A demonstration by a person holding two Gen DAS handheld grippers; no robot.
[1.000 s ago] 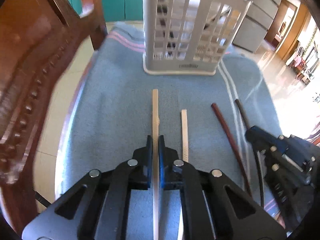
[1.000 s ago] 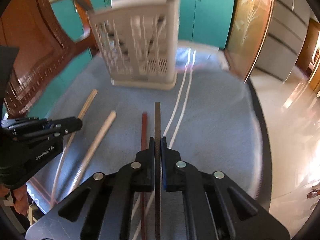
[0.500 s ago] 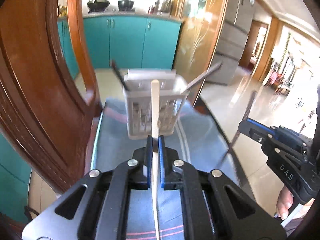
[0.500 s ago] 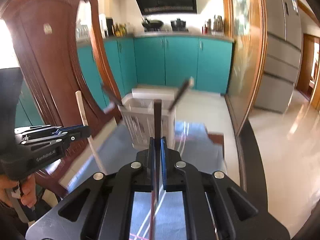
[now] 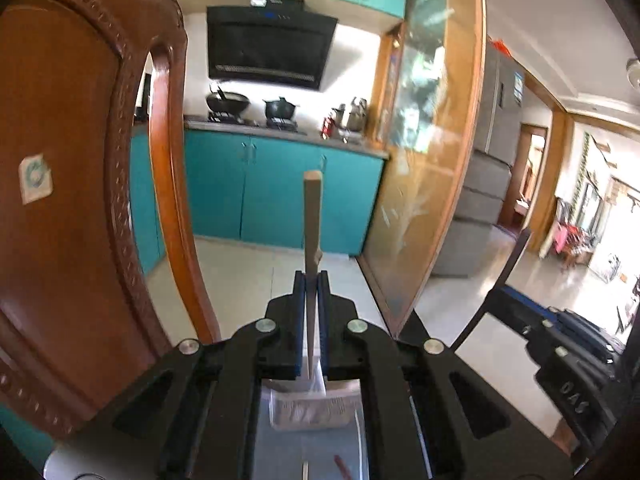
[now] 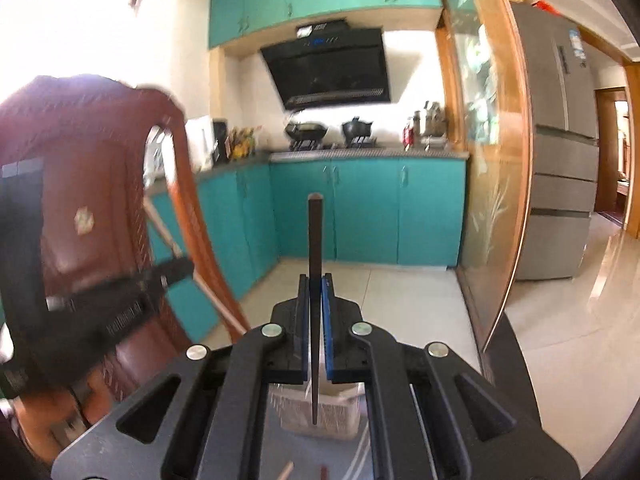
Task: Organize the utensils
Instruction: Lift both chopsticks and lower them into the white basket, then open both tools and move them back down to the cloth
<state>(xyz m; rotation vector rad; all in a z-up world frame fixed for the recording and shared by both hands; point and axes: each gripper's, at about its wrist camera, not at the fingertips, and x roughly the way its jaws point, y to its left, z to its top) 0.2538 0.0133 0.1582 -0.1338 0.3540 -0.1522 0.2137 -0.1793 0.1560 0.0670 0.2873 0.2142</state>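
My left gripper is shut on a pale wooden chopstick that stands upright, high above the table. My right gripper is shut on a dark chopstick, also upright. The white slotted utensil basket sits far below between the left gripper's arms, and it also shows in the right wrist view under the dark chopstick's lower tip. The right gripper appears at the right of the left wrist view; the left gripper appears at the left of the right wrist view.
A carved wooden chair back stands close on the left. The blue cloth below carries a reddish chopstick and a pale one. Teal cabinets and a glass partition lie beyond.
Both grippers have lifted their chopsticks off the cloth and tilted up. The basket has dropped from the middle of the views to the bottom, below the gripper arms.
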